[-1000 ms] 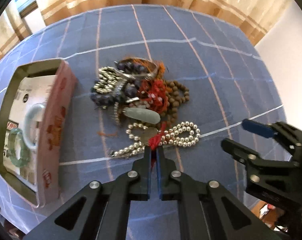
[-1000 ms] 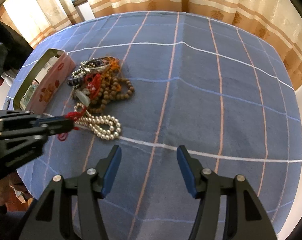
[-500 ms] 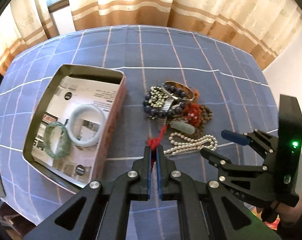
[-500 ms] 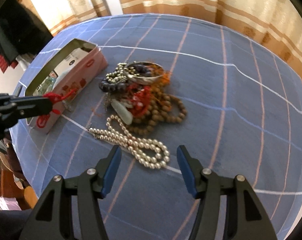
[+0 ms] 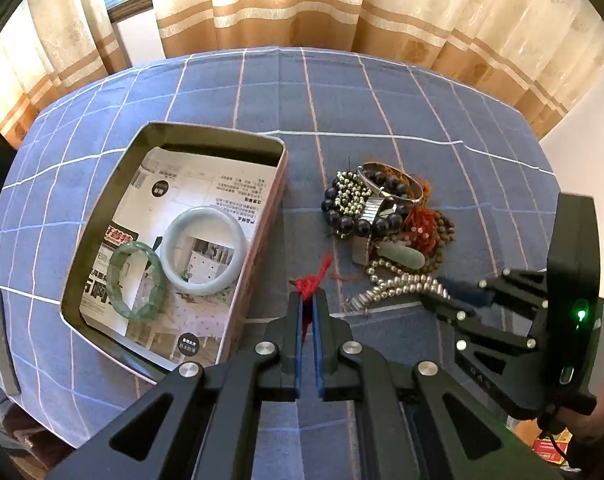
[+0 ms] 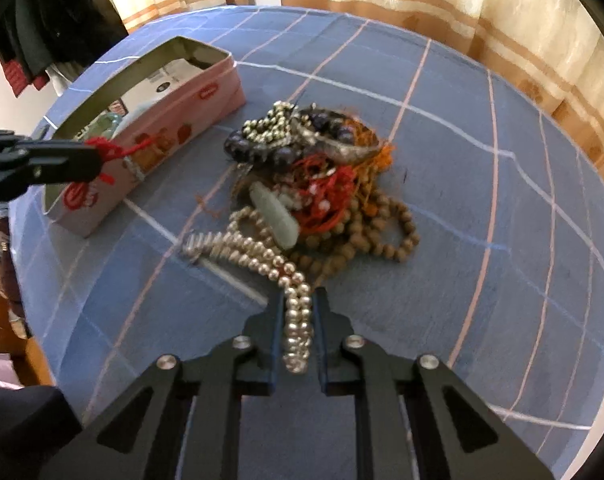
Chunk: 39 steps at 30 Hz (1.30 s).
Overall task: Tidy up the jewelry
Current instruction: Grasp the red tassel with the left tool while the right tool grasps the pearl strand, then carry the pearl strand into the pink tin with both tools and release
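My left gripper (image 5: 309,298) is shut on a red knotted cord (image 5: 307,283), lifted just right of the open pink tin (image 5: 206,132). The tin holds a pale jade bangle (image 5: 204,216) and a green bead bracelet (image 5: 116,276) on printed paper. A tangled jewelry pile (image 6: 321,168) lies on the blue checked cloth. My right gripper (image 6: 298,296) is closing its jaws, and the end of a silver bead strand (image 6: 298,320) sits pinched between the pads. In the right wrist view the left gripper (image 6: 96,160) hovers beside the tin with the cord (image 6: 110,150).
The pile holds dark beads (image 5: 341,220), a metal watch band (image 5: 365,220), brown wooden beads (image 6: 385,240), red thread and a pale green pendant (image 6: 274,216). Striped curtains (image 5: 302,8) hang behind the table. The cloth falls away at the table's near edge.
The left gripper carried the red cord away from the pile, over beside the tin. The right gripper came down at the pile's near side and its jaws went from wide apart to closed on the silver beads.
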Tool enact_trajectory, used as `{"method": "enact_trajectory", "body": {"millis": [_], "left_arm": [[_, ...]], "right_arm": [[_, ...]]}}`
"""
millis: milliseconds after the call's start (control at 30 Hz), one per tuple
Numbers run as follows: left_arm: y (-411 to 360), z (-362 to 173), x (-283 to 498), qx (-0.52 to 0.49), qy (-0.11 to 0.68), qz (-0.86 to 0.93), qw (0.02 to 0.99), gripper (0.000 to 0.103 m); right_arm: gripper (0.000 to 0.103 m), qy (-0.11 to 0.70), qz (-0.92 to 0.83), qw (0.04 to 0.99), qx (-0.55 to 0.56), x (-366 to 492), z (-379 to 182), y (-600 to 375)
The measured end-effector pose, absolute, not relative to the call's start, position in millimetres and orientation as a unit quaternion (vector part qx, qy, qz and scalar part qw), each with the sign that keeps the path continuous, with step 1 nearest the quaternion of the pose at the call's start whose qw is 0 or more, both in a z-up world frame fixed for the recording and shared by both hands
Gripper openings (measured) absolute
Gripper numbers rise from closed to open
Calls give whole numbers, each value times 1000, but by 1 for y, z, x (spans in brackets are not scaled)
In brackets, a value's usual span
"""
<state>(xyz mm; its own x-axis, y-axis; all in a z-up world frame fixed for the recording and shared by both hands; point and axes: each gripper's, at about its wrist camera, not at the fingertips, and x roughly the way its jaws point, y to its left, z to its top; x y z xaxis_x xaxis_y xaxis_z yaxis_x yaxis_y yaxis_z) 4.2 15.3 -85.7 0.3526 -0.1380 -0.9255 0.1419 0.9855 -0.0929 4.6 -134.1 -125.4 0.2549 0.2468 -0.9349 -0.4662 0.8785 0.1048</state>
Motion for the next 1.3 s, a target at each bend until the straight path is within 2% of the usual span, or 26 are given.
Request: {"method": "enact_trajectory", "body": {"millis": [67,133,533,833,1300], "left_arm": [[16,-81,4,3,559,-87,825,3],[18,-77,5,2,556,-88,827,3],[22,-54,8,4,539,-96,837,3],[32,-33,12,-1,520,-96,849,3],[68,-25,17,-14,514,-68,855,3]], "right_arm": [[16,568,229,785,-93,0,-125,-135],[9,569,236,785,-74,-5,-121,-139],[9,551,232,801,-20,-13,-87,-153],[9,515,244,822,-18,-8,-49,-137],[9,485,266,833,-15,4,-27,-108]]}}
